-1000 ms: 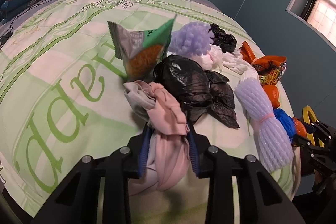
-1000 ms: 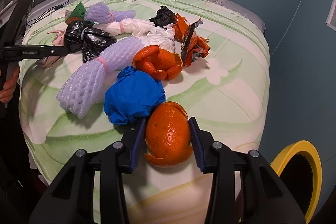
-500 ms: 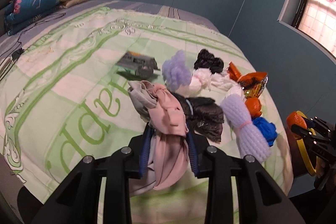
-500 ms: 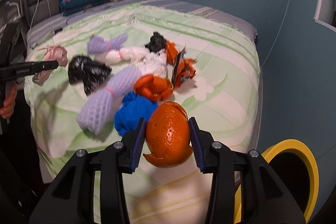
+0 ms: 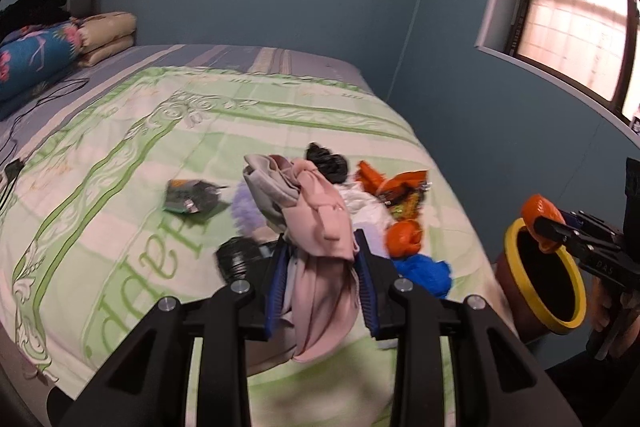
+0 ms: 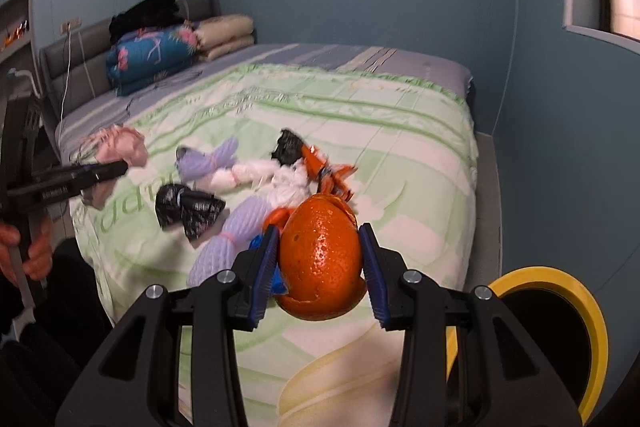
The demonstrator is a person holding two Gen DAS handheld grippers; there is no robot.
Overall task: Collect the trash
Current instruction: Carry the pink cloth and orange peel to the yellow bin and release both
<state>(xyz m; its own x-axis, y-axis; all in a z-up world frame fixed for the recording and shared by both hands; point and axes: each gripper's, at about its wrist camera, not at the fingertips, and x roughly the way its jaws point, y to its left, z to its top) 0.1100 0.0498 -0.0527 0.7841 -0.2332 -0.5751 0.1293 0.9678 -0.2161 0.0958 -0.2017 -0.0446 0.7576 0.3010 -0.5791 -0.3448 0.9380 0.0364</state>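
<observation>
Both pairs of tongs are loaded and lifted clear of the bed, so the step in hand looks like the carry to the bin. At the bottom centre of the right wrist view the right tongs [image 6: 320,263] are clamped on a hollow orange peel [image 6: 322,259]; in the left wrist view's lower centre the left tongs [image 5: 322,287] pinch a bunched pink plastic bag [image 5: 320,247] that droops below the pads. The yellow-rimmed bin [image 6: 592,311] stands just off the bed's corner, lower right in the right view, its mouth open. The next move calls for swinging each load over that rim before letting go. Farther up lies the remaining litter [image 6: 248,183], near the edge of the bed [image 6: 420,131]; beyond it the quilt is bare.
</observation>
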